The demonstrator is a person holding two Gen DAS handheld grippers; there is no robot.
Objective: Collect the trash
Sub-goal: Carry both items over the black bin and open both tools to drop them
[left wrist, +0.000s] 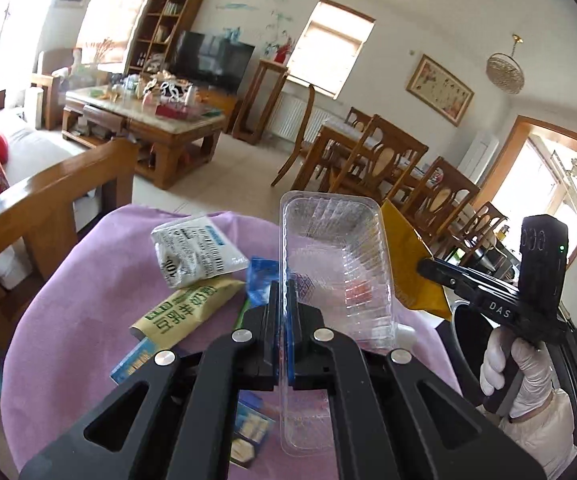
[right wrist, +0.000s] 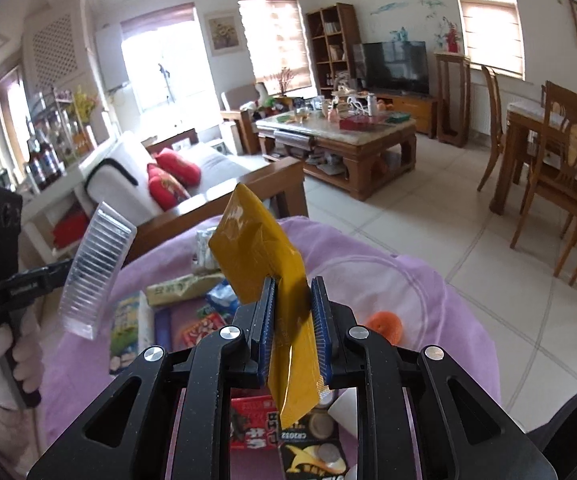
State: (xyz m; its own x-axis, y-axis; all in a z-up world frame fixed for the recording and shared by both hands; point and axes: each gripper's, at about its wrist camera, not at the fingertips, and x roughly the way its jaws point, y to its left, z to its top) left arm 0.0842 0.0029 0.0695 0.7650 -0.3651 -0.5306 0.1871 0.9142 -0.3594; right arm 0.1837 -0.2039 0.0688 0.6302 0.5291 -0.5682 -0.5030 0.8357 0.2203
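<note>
Left claw [left wrist: 284, 312] is clamped on the thin rim of the clear plastic tray [left wrist: 336, 264], right claw [right wrist: 292, 320] on the yellow wrapper [right wrist: 264, 256], both held above the purple-covered tabletop [left wrist: 88, 280]; either edge-held item may slip free.

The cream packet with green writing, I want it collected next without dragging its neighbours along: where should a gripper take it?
Judging by how it lies, take the cream packet by its free upper end, coming from above with the jaws across its narrow width. It is flat and long; its lower end lies over a blue box, and the white pouch sits close above.
</note>
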